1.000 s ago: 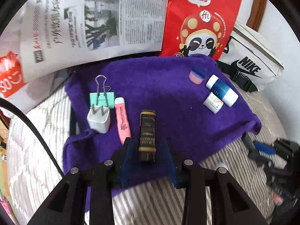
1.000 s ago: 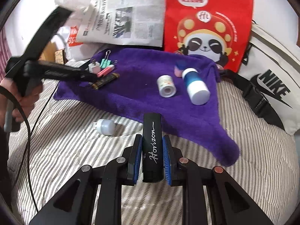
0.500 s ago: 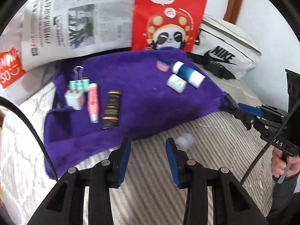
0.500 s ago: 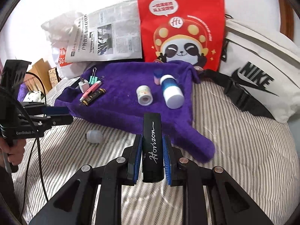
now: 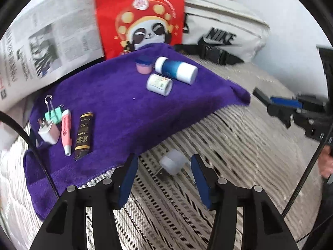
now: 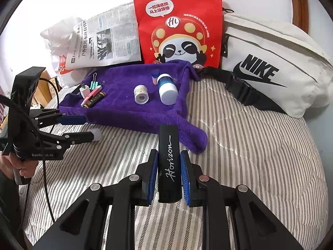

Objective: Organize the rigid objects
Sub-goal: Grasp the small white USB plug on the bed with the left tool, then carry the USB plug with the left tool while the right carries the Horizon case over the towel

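Two views, two different stories. Right wrist view only: right hand-held gripper (image 6: 168, 175) clamped on a black case (image 6: 168, 162) marked "Horizon", held upright-ish over the striped bed (image 6: 249, 156), just short of the purple towel (image 6: 124, 102) corner. Left wrist view only: left hand-held gripper (image 5: 164, 177) with jaws spread wide, nothing between the pads, straddling a small white plug-like item (image 5: 172, 162) lying on the bed just off the towel's near edge; blurred, so probably an adapter, hard to say. From the right view the same item (image 6: 96, 134) sits at the left gripper's fingertips (image 6: 83, 136).

On the towel, left group: green binder clip (image 5: 53, 112), white charger plug (image 5: 49, 132), pink pen-like tube (image 5: 66, 133), black-gold lighter (image 5: 83, 135), side by side. Right group: small white roll (image 5: 159, 84), blue-white bottle (image 5: 177, 71) lying down, pink cap (image 5: 143, 67), close together.

Versus one second ago: left gripper has let go of the black-gold lighter, backed off the towel and swung right toward the white item. Right gripper keeps its grip on the case; it has moved nearer the towel corner.

Room: middle of the towel bare between the two groups. Towel's near edge hangs onto the bed. Red panda bag (image 6: 177, 25), newspaper (image 6: 104, 41) and white Nike bag (image 6: 270, 62) wall off the back.
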`<state>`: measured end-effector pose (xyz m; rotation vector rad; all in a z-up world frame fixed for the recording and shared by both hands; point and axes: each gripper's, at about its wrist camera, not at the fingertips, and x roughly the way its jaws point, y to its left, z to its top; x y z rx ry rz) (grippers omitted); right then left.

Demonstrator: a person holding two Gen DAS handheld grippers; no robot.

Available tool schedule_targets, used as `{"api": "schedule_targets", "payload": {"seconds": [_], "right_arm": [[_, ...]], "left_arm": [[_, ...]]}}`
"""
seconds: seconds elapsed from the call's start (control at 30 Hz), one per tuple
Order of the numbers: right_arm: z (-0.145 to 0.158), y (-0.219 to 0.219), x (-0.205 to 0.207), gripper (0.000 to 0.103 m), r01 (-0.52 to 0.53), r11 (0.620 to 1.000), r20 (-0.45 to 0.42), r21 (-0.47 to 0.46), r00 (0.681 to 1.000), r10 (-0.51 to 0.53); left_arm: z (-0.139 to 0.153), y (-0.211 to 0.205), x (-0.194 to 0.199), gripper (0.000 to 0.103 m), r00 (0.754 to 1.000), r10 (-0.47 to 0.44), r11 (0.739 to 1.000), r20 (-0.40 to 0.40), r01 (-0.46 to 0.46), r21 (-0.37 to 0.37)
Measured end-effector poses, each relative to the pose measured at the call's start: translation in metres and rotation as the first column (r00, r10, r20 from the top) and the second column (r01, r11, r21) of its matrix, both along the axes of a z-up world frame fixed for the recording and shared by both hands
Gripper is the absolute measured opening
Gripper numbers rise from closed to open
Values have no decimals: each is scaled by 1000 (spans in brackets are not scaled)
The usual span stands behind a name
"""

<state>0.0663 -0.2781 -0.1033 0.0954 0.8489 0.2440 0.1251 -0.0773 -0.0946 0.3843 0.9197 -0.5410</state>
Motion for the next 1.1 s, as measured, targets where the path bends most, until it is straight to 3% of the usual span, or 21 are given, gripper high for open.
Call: {"api": "schedule_targets", "payload": {"seconds": [0.13, 0.2, 0.3, 0.43, 0.47, 1.1], "right_arm": [[-6, -1, -3, 21, 3, 1000, -16, 2, 1000, -3], [-8, -1, -4, 21, 3, 1000, -22, 3, 1000, -3], [-10, -2, -6, 21, 1, 1000, -29, 1, 1000, -1], [-13, 1, -9, 21, -12, 1000, -34, -1, 999, 12], [-14, 2, -11, 21, -17, 1000, -35, 0, 999, 17], [-16, 14, -14, 21, -65, 997, -61, 49, 996, 68]], "left_arm": [[-6, -8, -6, 50, 999, -33, 998, 22, 32, 60], [-9, -11, -6, 41, 999, -37, 996, 25, 35, 79], [-12, -13, -5, 33, 999, -47, 996, 13, 46, 74], [-12, -16, -6, 31, 998, -58, 996, 25, 56, 73], [-12, -18, -6, 25, 998, -60, 996, 27, 58, 75], [2, 3, -17, 25, 999, -35, 999, 17, 36, -9]]}}
